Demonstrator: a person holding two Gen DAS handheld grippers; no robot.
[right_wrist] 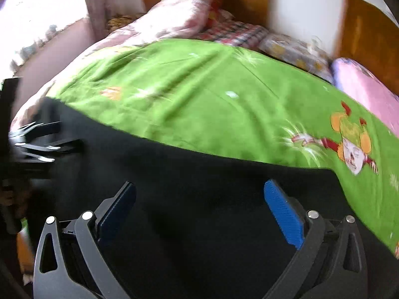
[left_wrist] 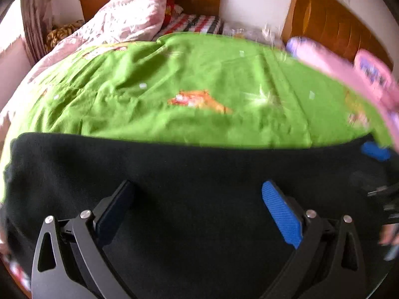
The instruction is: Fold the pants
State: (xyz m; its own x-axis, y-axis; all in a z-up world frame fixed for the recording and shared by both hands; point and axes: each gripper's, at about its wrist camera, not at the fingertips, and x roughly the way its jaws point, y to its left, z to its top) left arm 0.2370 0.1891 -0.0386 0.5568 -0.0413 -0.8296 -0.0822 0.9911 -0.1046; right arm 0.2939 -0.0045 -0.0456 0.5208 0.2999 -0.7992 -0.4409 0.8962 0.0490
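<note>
Left wrist view: your left gripper and right gripper both gape wide, released, above black pants on green sheet.

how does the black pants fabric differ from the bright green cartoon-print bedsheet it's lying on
The black pants are plain and dark with no pattern; the bright green cartoon-print bedsheet carries orange and red cartoon figures. The pants form a band along the bed's near edge, under both open grippers, the left gripper and the right gripper; the bedsheet covers the wide area beyond. The pants look smooth, the bedsheet creased. Both are cloth lying flat.
</note>
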